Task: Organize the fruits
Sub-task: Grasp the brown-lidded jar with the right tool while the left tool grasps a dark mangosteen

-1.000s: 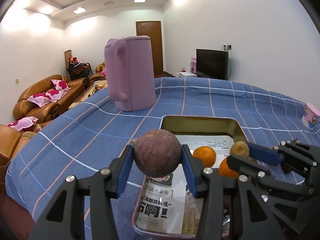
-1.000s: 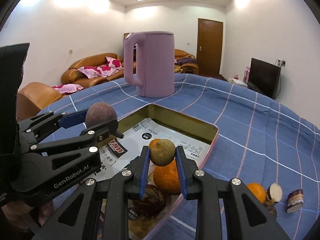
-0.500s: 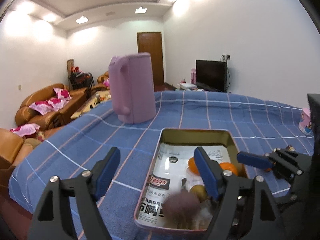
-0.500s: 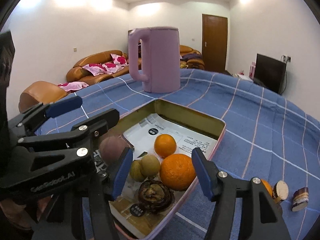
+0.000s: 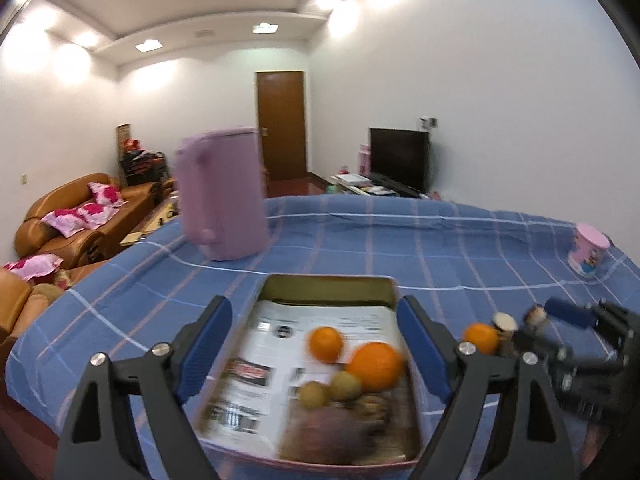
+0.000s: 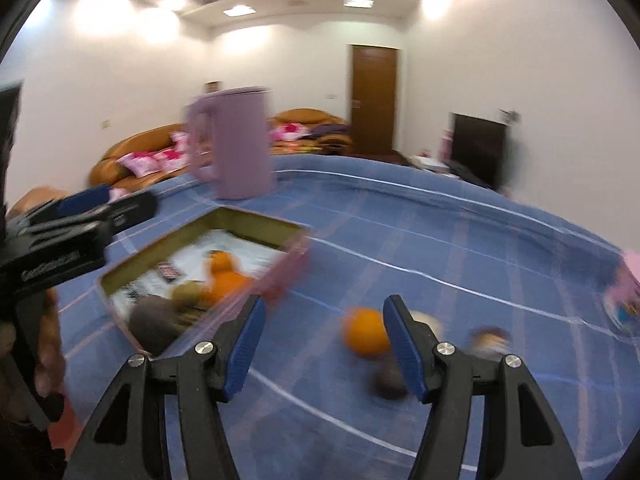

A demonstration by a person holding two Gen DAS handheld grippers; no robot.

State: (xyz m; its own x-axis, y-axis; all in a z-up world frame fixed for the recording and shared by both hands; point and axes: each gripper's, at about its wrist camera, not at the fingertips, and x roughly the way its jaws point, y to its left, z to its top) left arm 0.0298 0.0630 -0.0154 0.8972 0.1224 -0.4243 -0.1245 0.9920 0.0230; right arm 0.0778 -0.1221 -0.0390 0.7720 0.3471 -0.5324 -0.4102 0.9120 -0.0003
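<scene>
A metal tray (image 5: pixel 332 286) lined with printed paper sits on the blue checked cloth. It holds two oranges (image 5: pixel 374 365), two small brown-green fruits (image 5: pixel 345 385) and a dark purple fruit (image 5: pixel 332 432). My left gripper (image 5: pixel 316 352) is open and empty above the tray. My right gripper (image 6: pixel 322 354) is open and empty to the right of the tray (image 6: pixel 276 270), over the cloth. Just ahead of it lie a loose orange (image 6: pixel 366 332), a dark fruit (image 6: pixel 390 380) and cut fruit pieces (image 6: pixel 490 340). The view is blurred.
A tall purple jug (image 5: pixel 222 200) stands behind the tray, also in the right wrist view (image 6: pixel 234 146). A pink printed cup (image 5: pixel 588 250) stands at the far right of the table. Sofas, a door and a television are beyond the table.
Both grippers opened and dropped their fruits into the tray. The left gripper lifted back. The right gripper swung right toward the loose orange and cut pieces on the cloth.
</scene>
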